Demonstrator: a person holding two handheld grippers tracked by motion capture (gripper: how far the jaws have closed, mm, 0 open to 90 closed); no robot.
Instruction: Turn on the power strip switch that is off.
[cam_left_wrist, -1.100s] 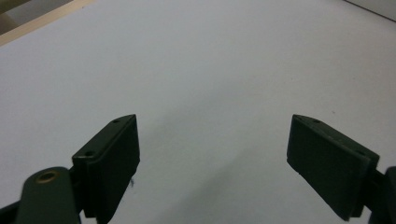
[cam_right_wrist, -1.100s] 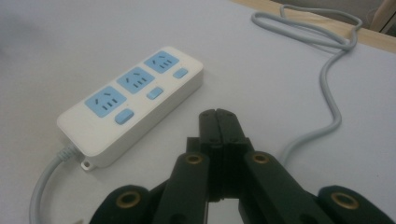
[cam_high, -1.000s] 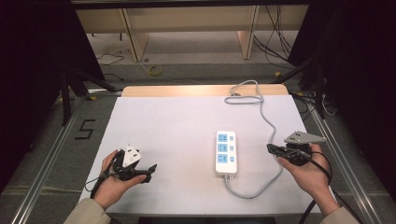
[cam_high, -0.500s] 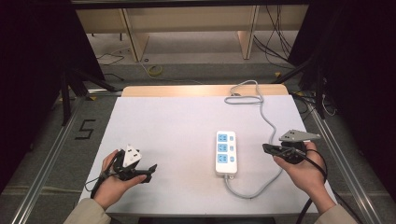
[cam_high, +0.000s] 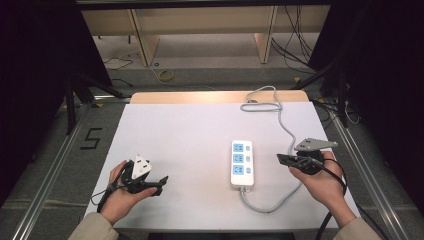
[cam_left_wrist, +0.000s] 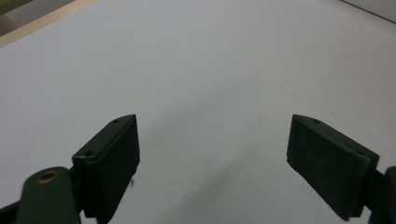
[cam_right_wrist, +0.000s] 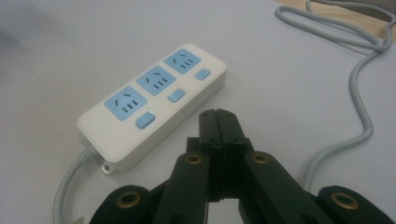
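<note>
Just right of the white three-socket plastic power strip (cam_high: 241, 163), the right gripper (cam_high: 281, 158) points at it, jaws pressed together empty; the strip's long axis runs away from the person. The left gripper (cam_high: 161, 183), jaws wide, waits well left.

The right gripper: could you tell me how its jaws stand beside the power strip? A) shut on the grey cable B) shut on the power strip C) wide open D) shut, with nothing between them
D: the right gripper has its pads pressed together with nothing between them, just short of the power strip.
</note>
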